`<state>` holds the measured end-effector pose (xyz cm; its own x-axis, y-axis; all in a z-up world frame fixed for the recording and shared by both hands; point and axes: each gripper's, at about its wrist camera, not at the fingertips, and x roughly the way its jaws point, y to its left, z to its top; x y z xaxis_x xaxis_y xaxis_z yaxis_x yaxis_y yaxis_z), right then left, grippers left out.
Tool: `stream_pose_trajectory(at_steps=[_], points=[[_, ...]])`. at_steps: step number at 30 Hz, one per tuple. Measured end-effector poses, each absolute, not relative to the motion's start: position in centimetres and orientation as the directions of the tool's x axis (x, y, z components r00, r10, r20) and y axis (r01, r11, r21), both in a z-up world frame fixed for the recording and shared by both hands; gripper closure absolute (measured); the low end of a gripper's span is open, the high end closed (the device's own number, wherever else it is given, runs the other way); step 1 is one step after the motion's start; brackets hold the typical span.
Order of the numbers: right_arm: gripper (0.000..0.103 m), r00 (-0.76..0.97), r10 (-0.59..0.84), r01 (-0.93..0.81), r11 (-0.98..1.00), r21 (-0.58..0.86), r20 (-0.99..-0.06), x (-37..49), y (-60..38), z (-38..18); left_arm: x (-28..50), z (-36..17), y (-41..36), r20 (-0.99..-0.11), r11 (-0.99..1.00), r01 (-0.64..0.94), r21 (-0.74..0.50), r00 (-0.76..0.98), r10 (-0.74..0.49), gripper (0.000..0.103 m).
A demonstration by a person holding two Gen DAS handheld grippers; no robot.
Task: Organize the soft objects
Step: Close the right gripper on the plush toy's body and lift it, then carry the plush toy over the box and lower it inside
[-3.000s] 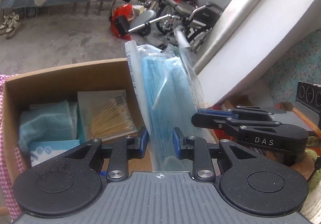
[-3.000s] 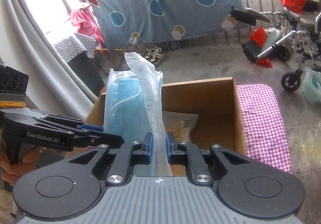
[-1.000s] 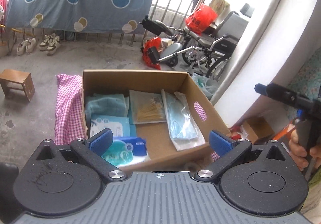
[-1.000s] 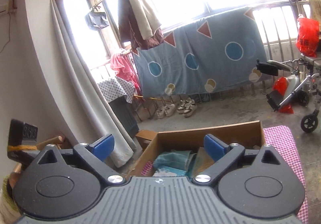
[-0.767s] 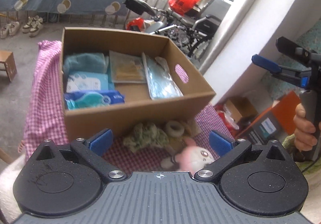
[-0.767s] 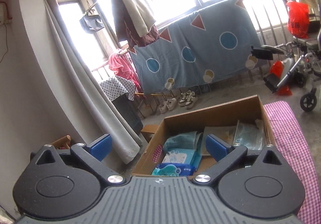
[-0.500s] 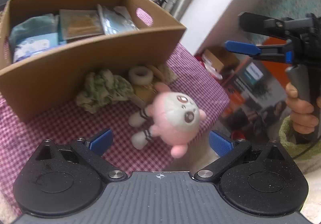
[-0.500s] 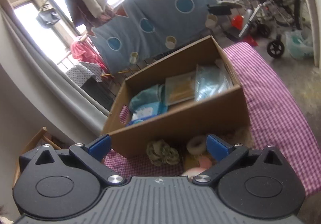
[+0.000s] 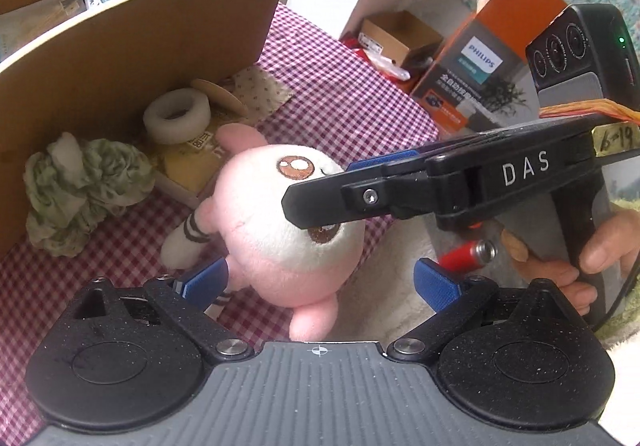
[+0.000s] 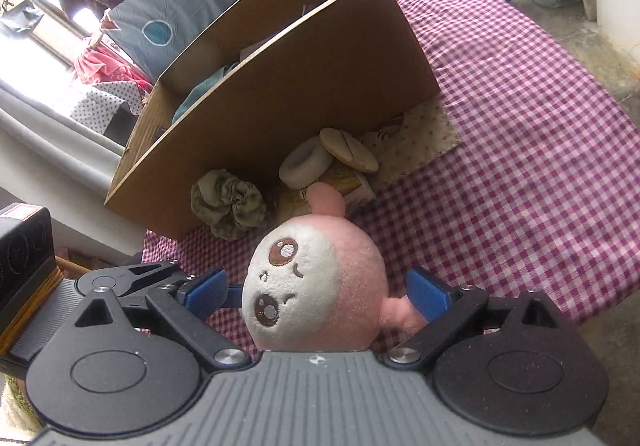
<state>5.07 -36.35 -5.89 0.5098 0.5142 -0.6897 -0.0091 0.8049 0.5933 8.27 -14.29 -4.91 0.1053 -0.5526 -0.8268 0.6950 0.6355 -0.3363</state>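
Both grippers point steeply down at the checked tablecloth (image 10: 520, 134) in front of the cardboard box (image 10: 304, 86). The right gripper (image 10: 316, 294) is angled over the pink plush toy (image 10: 316, 282); its 2 jaws stand wide on either side of the toy's head and are closing, the blue pads (image 10: 426, 294) not yet pressing on it. The left gripper (image 9: 320, 282) has its jaws spread apart, with the plush toy's (image 9: 280, 230) lower body between them and not clamped. In the left view the right gripper's black finger crosses the toy's face, and a hand (image 9: 592, 266) grips its handle. Against the box wall lie a crumpled green cloth (image 9: 84, 190), a white foam ring (image 9: 177, 116) and a round beige pad (image 10: 348, 155) just beside the toy.
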Motion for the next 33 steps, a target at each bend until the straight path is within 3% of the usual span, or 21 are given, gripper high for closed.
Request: stream_pose_trajectory(at_steps=[2,4,9,20,33], points=[[0.011,0.503,0.525,-0.009,0.797,0.603,-0.687,5.2,-36.4,-6.4,8.5,-5.2,-14.6,-0.831,0.642,0.688,-0.339,0.100,-0.547,0.003],[0.021,0.493,0.540,-0.005,0.786,0.618,-0.682,5.4,-36.5,-6.7,8.9,-5.6,-15.0,-0.832,0.647,0.680,-0.344,0.099,-0.546,0.003],[0.024,0.505,0.559,0.003,0.761,0.649,-0.658,5.2,-36.9,-6.9,9.6,-5.8,-15.1,-0.824,0.649,0.665,-0.369,0.089,-0.559,0.003],[0.026,0.548,0.557,-0.051,0.766,0.640,-0.624,3.1,-36.0,-3.3,7.6,-2.6,-13.7,-0.786,0.633,0.676,-0.377,0.128,-0.605,0.003],[0.026,0.632,0.598,-0.343,0.787,0.513,-0.493,6.1,-32.4,7.9,7.4,7.5,-9.1,-0.657,0.673,0.686,-0.277,0.375,-0.653,0.003]])
